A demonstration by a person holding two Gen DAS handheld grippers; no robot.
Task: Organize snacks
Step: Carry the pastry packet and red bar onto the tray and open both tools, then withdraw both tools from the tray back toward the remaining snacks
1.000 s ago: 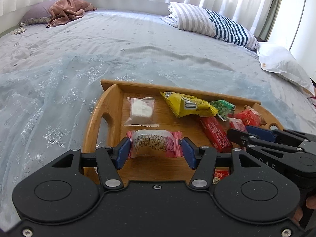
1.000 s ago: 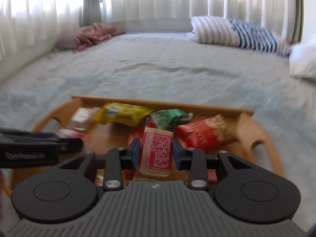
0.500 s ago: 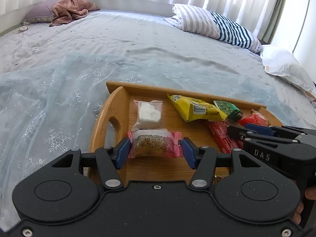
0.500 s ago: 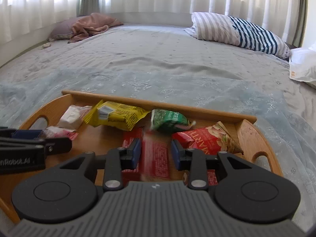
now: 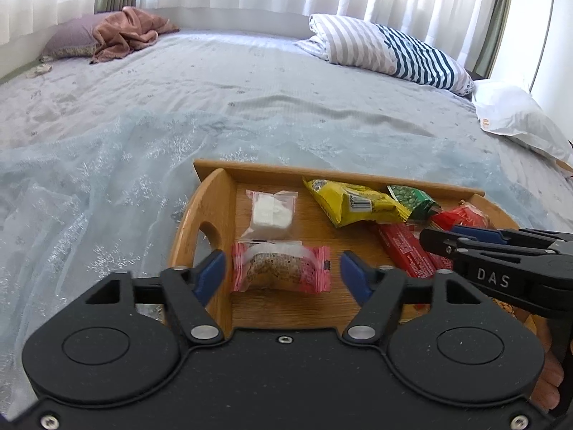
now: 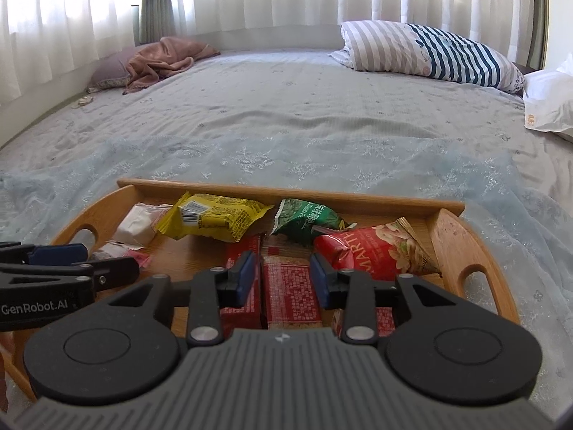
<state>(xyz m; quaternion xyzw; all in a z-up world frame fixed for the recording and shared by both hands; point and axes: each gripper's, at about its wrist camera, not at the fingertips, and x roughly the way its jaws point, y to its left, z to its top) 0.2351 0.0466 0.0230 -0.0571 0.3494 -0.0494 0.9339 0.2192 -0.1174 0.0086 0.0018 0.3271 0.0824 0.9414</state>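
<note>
Left gripper (image 5: 281, 274) spread wide, pink-wrapped cake (image 5: 280, 268) lying loose between pads at near left of wooden tray (image 5: 215, 193) — looks set down. Behind it clear bag with white sweet (image 5: 271, 211), then yellow pack (image 5: 352, 205), green pack (image 5: 412, 199). Right gripper (image 6: 283, 279) part open around red bar (image 6: 288, 286), pads not touching — bars lined up side by side, red nut bag (image 6: 376, 247) far right.

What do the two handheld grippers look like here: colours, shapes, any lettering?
Both are black plastic with two round discs, silver pivot screws and blue fingertip pads. The left gripper has a smooth matte body and white "GenRobot.AI" lettering on its side. The right gripper has a ribbed grey body and white "DAS" lettering. No cables show.
</note>
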